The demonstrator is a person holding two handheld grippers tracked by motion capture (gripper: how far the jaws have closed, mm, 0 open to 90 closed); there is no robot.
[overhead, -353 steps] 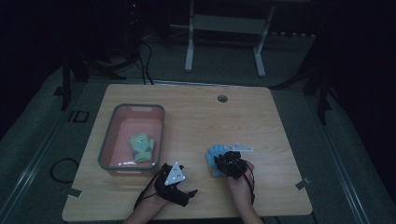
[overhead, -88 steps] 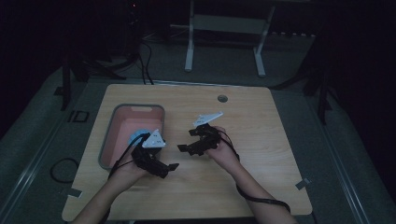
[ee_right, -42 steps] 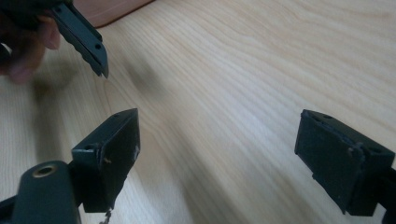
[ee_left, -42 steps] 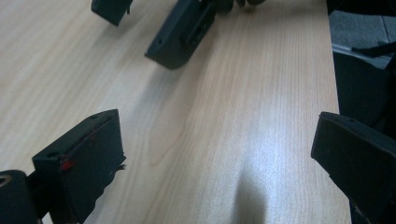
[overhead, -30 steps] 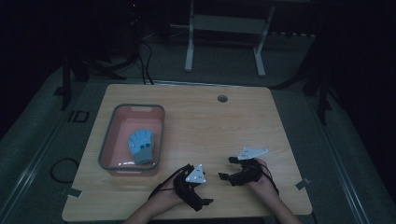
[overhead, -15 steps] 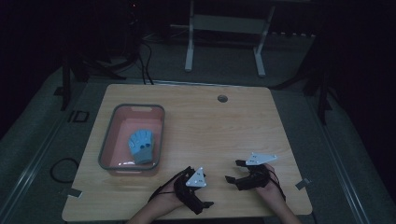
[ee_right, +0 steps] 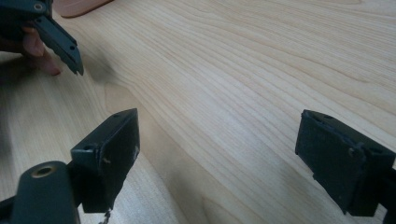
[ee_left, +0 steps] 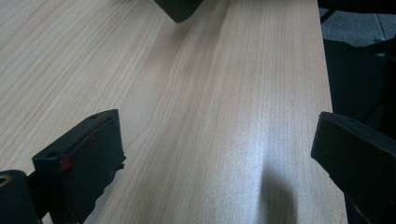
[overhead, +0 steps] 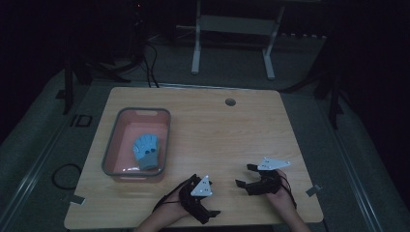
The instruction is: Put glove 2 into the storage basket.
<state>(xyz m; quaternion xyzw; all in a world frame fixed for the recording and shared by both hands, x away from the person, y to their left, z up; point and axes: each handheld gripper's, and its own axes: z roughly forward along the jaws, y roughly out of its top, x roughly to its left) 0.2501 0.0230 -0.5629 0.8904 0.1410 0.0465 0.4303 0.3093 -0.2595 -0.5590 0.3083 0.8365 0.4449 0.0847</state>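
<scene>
Both hands have drawn back; left gripper point(overhead: 211, 209) and right gripper point(overhead: 244, 177) gape over bare table point(overhead: 217, 130), no writing legible.

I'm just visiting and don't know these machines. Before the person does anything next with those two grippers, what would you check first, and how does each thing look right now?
1. Left gripper open and holding nothing: ok; in its own view the jaws stand wide apart over bare wood.
2. Right gripper open and holding nothing: ok, likewise.
3. Grippers apart from each other: ok; a gap of table lies between them.
4. Blue glove fully inside the pink bin: ok, it lies on the bin's floor.
5. Bin fully on the table: ok, away from the edges.
6. Anything else under the glove: cannot tell; the high view is dim.
</scene>
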